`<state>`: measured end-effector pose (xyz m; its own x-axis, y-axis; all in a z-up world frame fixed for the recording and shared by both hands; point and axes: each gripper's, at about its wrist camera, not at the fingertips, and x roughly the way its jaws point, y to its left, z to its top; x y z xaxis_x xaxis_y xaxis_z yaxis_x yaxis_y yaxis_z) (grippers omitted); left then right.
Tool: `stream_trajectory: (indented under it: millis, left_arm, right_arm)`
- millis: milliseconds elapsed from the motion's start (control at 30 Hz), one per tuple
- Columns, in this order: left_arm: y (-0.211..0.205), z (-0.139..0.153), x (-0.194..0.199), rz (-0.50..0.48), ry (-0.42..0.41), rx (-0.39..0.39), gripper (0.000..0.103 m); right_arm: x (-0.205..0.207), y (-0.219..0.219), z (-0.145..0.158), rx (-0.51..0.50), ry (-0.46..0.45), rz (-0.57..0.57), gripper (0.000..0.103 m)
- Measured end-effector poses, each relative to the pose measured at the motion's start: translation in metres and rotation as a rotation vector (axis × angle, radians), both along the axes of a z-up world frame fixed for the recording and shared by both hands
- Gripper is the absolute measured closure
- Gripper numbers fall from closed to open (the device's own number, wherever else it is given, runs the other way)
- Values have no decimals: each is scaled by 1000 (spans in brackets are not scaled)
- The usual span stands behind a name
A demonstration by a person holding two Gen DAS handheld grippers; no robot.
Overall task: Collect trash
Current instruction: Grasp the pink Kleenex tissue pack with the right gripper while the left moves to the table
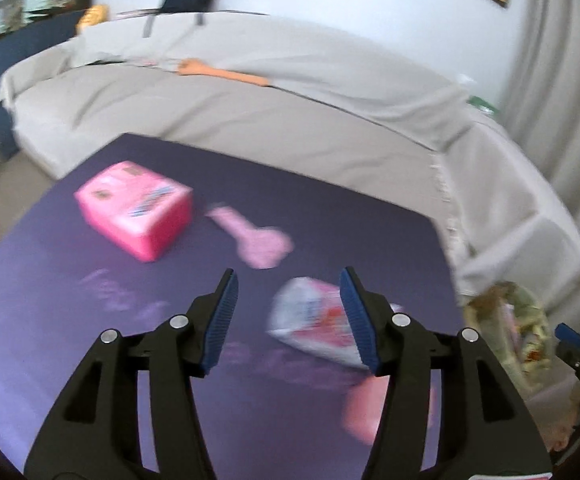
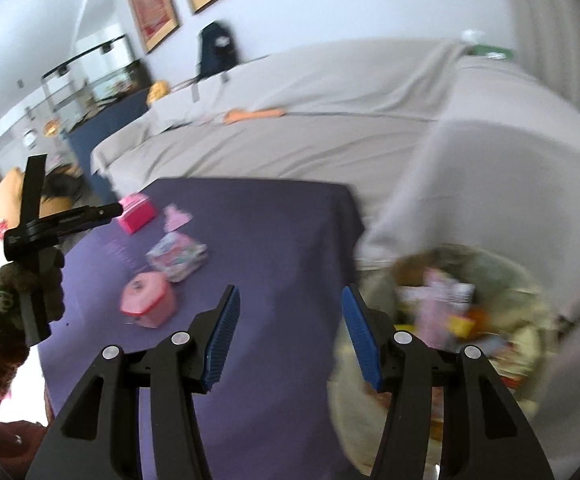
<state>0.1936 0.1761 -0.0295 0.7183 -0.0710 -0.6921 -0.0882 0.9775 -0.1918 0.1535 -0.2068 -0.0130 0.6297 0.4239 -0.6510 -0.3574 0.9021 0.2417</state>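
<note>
Trash wrapper (image 1: 314, 320), crumpled white-pink, lies lower centre, long axis slanting down-right on the desk (image 1: 90, 320); left claw (image 1: 288, 320) and right claw (image 2: 288, 332) both gape empty.

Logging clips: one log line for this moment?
left tongs open, empty | right tongs open beside trash bag | wrapper, pink box on table

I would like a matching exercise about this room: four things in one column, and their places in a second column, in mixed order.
Things:
1. pink rectangular box
2. pink hexagonal box
3. bag of trash
4. orange object

Places:
A. on the grey sofa cover
B. off the purple table, past its right edge
C. on the table, far left
D. on the table, nearest the right wrist camera

Pairs: 1-C; 2-D; 3-B; 4-A
</note>
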Motion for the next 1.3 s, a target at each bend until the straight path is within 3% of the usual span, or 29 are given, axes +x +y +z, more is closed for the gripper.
stream_trajectory:
  millis: [300,600,867,1133,1300]
  left_arm:
    - [31,-30,-15,44,50,-23,50]
    - [39,-45,-16,34,61,-67,50]
    - [55,-50,-27,57,40,-80,49]
    - [66,-51,-40,80,34,-100,49]
    - [74,-48,-46,82,30,-112,48]
  right_arm:
    - [22,95,-24,-94,46,161,52]
    - [33,112,-31,-88,54,173,52]
    - [66,151,-31,-106,49,315,52]
    - [145,198,-60,-28,232,370,52]
    - [161,222,-77,-4,335,432,52]
